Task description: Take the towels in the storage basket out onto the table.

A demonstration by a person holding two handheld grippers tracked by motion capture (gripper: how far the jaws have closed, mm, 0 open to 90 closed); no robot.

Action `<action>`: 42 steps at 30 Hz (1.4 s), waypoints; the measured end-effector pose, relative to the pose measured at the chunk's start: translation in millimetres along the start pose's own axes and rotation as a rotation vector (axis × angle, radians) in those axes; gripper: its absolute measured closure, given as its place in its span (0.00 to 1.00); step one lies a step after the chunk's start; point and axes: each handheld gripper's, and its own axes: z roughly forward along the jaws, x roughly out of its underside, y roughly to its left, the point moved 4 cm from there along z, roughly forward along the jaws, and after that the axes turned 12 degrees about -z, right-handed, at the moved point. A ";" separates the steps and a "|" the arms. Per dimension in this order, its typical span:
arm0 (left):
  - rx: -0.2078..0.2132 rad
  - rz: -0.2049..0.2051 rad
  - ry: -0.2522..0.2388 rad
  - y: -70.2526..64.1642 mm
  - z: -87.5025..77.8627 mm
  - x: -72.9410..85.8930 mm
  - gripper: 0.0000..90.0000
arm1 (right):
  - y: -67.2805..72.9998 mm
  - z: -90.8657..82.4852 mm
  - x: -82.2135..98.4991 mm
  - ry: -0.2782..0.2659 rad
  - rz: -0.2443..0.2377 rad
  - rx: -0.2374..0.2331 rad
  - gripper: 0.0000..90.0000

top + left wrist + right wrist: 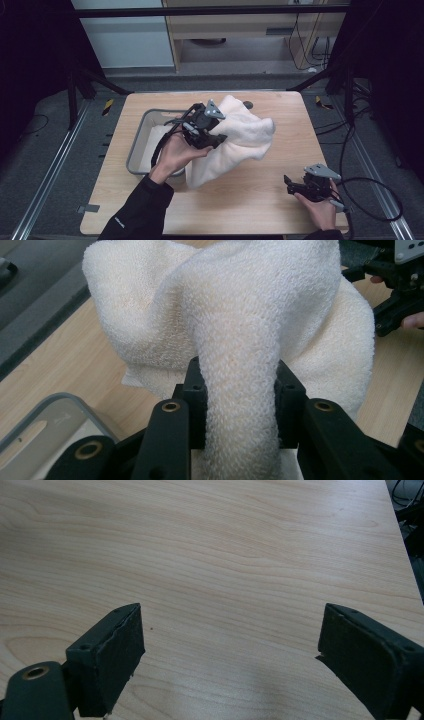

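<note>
Left of centre, bin: grey bin (141, 131) on the wooden table (260, 185).
Centre, left gripper (204, 131): jaws clamped on white towel (240, 137), lifted, lower edge touching the table.
Lower right, right gripper (300, 187): jaws spread wide, nothing between them.

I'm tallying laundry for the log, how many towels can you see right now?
2: one white towel pinched in the left gripper above the table, and what looks like another lying in the grey bin. More may be hidden beneath.
</note>
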 end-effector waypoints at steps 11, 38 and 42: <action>0.015 0.020 0.051 -1.5 37.1 8.7 0.74 | 0.0 0.6 0.2 0.001 0.000 0.001 0.13; 0.065 0.027 0.149 -10.1 108.9 42.4 0.73 | -8.1 -1.2 2.3 0.035 0.008 0.074 0.14; 0.070 0.034 0.155 -12.8 114.2 44.7 0.73 | -9.7 -3.0 1.6 0.020 0.011 0.088 0.16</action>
